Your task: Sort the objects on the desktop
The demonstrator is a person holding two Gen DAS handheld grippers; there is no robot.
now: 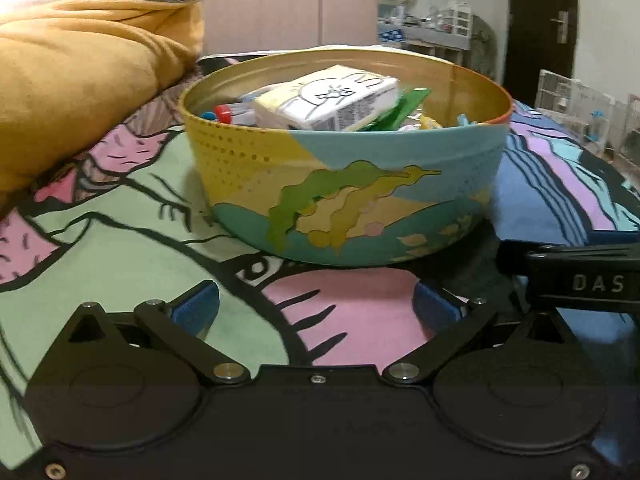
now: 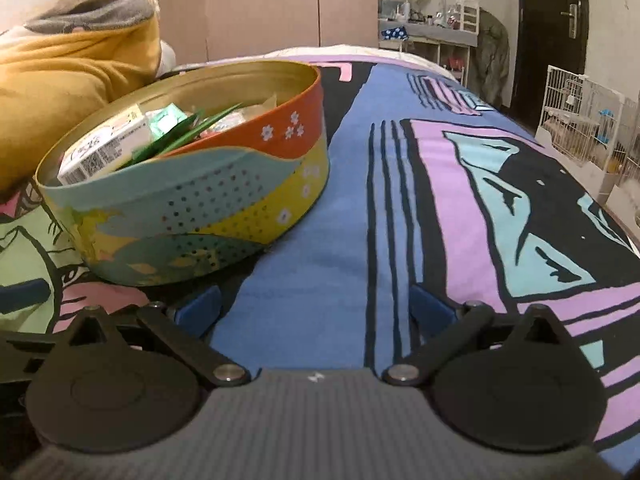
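Where the left wrist view looks ahead, one round tin [image 1: 344, 184] stands on the patterned bedspread [image 1: 120, 216], directly before the left gripper [image 1: 316, 312], whose two blue fingers [image 1: 196, 310] are spread wide with nothing between them. One white packet with a rabbit drawing [image 1: 332, 98] lies on top of the tin's contents; its small print is unreadable. One red cap [image 1: 223, 113] shows beside it (the other items are half hidden by the rim). At the right edge a black part reads "DAS" [image 1: 598, 283], cut off.

From the right wrist view, the same tin [image 2: 188, 204] sits ahead to the left. The right gripper [image 2: 316, 308] is likewise released and empty, over the bedspread [image 2: 320, 240]. A barcode on the packet [image 2: 100, 152] is illegible.
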